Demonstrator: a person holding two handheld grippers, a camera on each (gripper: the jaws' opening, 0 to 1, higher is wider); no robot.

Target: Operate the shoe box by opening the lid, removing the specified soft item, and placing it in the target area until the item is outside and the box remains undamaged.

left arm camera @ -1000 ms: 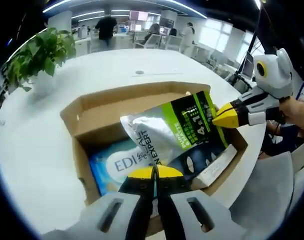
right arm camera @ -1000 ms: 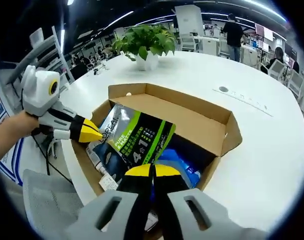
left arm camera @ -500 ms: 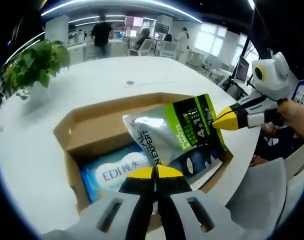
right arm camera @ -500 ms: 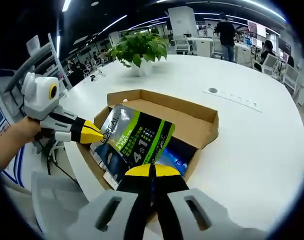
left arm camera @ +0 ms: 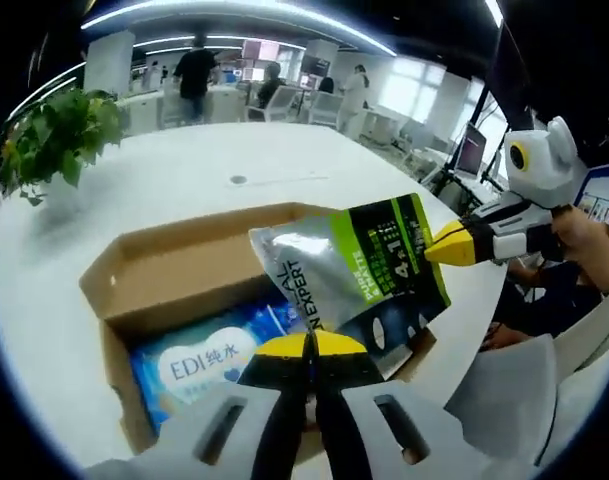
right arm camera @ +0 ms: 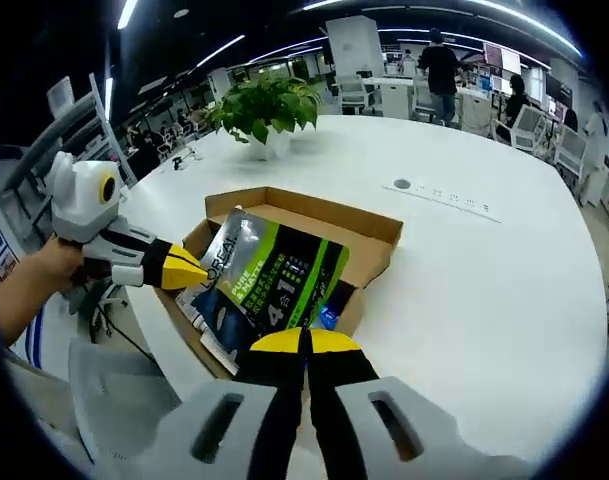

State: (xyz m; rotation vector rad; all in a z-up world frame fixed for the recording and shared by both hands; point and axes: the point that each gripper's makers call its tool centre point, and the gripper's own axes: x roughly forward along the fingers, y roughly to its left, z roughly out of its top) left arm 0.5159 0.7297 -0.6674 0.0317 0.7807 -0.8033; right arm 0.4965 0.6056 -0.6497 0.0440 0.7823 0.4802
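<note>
The pouch, silver, green and black, hung at frame centre above the open box, pinched at two opposite edges: the left claw shut on its lower edge at bottom centre of the left gripper view, the right claw shut on its far corner at right. In the right gripper view the roles mirrored, right claw at bottom, left claw at left. The pouch's long axis ran between the two claws, tilted over the box's near end. A blue wipes pack lay in the box at lower left. Bare white counter spread to the right of the box, seemingly the nearest free spot. A plant stood at upper left.
</note>
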